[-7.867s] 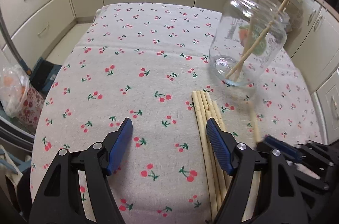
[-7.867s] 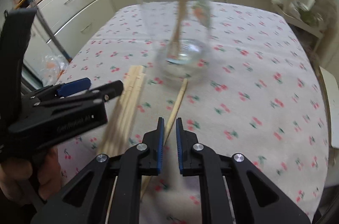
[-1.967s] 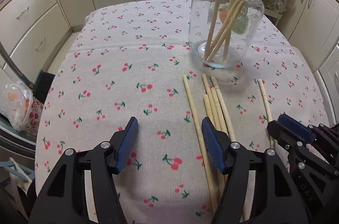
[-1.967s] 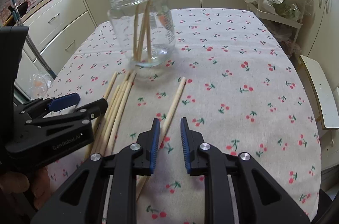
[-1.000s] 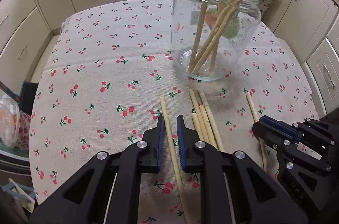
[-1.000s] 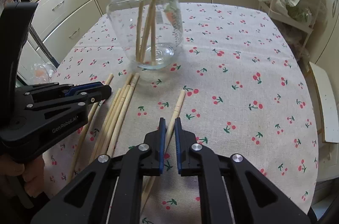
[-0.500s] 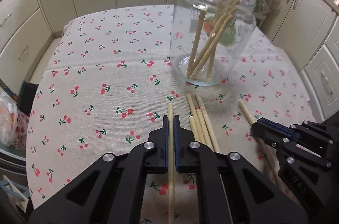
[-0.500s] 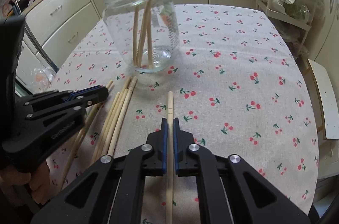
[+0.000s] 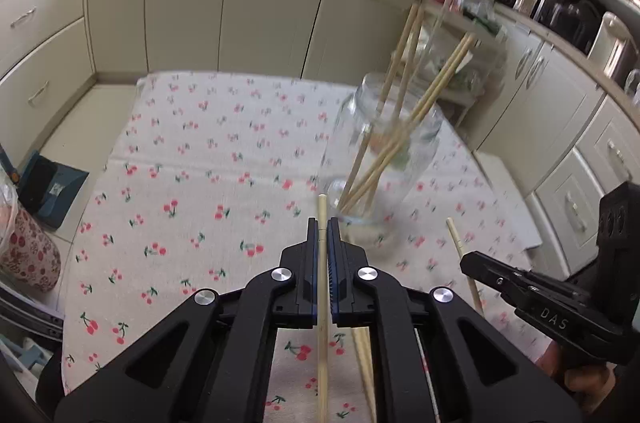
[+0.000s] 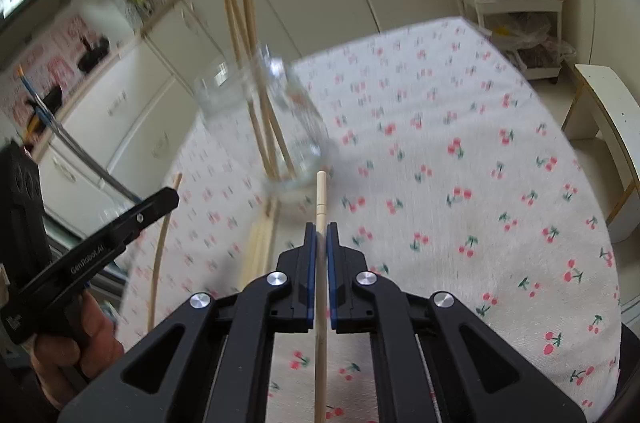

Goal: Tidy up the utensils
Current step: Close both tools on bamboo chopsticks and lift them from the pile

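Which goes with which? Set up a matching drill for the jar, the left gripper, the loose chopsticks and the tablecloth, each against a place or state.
1. jar
2. left gripper
3. loose chopsticks
4. tablecloth

A. lying flat on the cloth
B. printed with cherries
C. shut on one chopstick
D. holding several chopsticks upright

Pairs: 1-D, 2-C, 3-A, 4-B

Black tool (image 9: 323, 235), blue pads, silver screws
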`<state>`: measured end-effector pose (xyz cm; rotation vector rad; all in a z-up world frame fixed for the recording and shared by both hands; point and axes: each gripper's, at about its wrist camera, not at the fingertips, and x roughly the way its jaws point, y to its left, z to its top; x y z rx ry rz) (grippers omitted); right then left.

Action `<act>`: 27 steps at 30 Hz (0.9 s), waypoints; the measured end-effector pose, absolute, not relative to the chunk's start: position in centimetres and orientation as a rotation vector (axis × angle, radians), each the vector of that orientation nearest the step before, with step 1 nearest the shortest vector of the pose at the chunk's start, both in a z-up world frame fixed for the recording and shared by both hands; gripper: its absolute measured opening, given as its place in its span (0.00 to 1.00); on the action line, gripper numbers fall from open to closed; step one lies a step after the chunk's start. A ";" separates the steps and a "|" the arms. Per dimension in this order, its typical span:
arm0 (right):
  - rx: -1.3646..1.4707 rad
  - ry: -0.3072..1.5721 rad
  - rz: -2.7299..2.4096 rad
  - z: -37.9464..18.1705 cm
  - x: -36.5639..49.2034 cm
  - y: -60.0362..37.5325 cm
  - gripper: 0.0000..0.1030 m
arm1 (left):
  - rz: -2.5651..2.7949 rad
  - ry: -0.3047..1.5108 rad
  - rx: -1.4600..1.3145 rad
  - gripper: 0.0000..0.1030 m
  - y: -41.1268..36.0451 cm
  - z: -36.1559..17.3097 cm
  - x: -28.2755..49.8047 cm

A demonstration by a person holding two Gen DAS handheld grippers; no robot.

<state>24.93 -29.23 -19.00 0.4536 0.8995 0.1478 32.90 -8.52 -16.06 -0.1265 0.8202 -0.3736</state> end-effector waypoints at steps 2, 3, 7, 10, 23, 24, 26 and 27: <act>0.474 0.852 0.149 -17.8 24.8 -29.4 0.06 | -0.380 0.780 -0.150 0.04 -8.3 -14.8 32.7; 0.483 0.821 0.150 -17.0 24.7 -29.6 0.06 | -0.385 0.762 -0.162 0.04 -8.2 -14.3 32.7; 0.509 0.698 0.156 -14.1 24.4 -29.9 0.06 | -0.404 0.681 -0.206 0.04 -8.1 -11.6 32.3; 0.525 0.593 0.151 -11.8 24.2 -30.2 0.06 | -0.424 0.623 -0.241 0.04 -8.3 -9.6 32.2; 0.585 0.231 0.071 -4.9 26.9 -31.1 0.06 | -0.471 0.396 -0.369 0.04 -9.2 -3.3 34.6; 0.587 0.210 0.065 -4.6 27.1 -31.2 0.06 | -0.472 0.382 -0.375 0.04 -9.3 -3.0 34.9; 0.587 0.172 0.055 -4.2 27.5 -31.0 0.06 | -0.475 0.361 -0.389 0.04 -9.5 -2.7 35.6; 0.585 0.159 0.050 -4.0 27.7 -30.9 0.06 | -0.476 0.353 -0.395 0.04 -9.6 -2.6 35.9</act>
